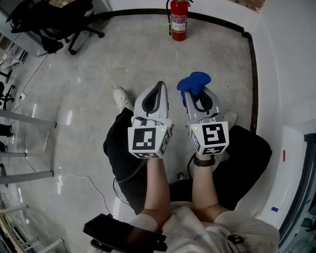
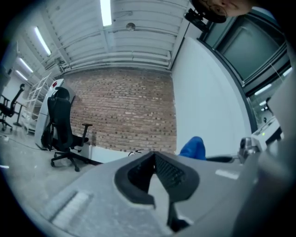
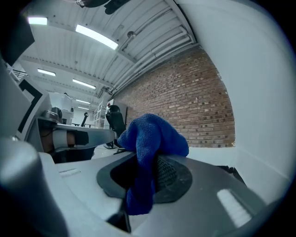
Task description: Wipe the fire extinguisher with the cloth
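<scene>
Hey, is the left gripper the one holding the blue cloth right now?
No, the blue cloth is pinched in the right gripper, while the left gripper is shut on nothing.

Office-like lab: brick wall [image 2: 125, 111], swivel chair [image 2: 60, 132], ceiling strip light [image 2: 106, 11].

A glossy grey floor [image 1: 98, 64] meets a brick wall [image 2: 125, 111], with a black office chair [image 2: 61, 132] under ceiling strip lights [image 2: 106, 11].

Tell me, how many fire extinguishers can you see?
1. The red fire extinguisher stands on the floor by the far wall, at the top of the head view. More could be outside the pictures.
</scene>
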